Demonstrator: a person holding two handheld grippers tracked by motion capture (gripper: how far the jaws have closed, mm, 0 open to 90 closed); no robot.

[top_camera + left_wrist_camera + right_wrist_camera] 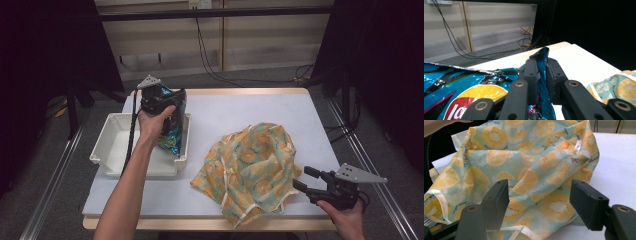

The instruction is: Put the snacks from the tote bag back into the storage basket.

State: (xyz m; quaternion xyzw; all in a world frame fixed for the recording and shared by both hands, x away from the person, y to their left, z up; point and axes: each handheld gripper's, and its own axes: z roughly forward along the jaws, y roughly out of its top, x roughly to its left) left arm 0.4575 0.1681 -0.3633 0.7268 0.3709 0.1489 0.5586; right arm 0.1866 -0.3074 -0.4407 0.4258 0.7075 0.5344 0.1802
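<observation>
Pinching the top edge of the blue snack bag between narrow fingers, your left gripper holds it hanging over the white tray at the left of the bench. Your right gripper waits with fingers wide and empty at the near right, just beside the citrus-print cloth. You seem to be setting the bag down, so lower it inside the tray's walls before letting go.

Chip bag cut off by frame's edge.

Black hand-held gripper, brass-ringed screw holes, grey three-cornered top plate.
</observation>
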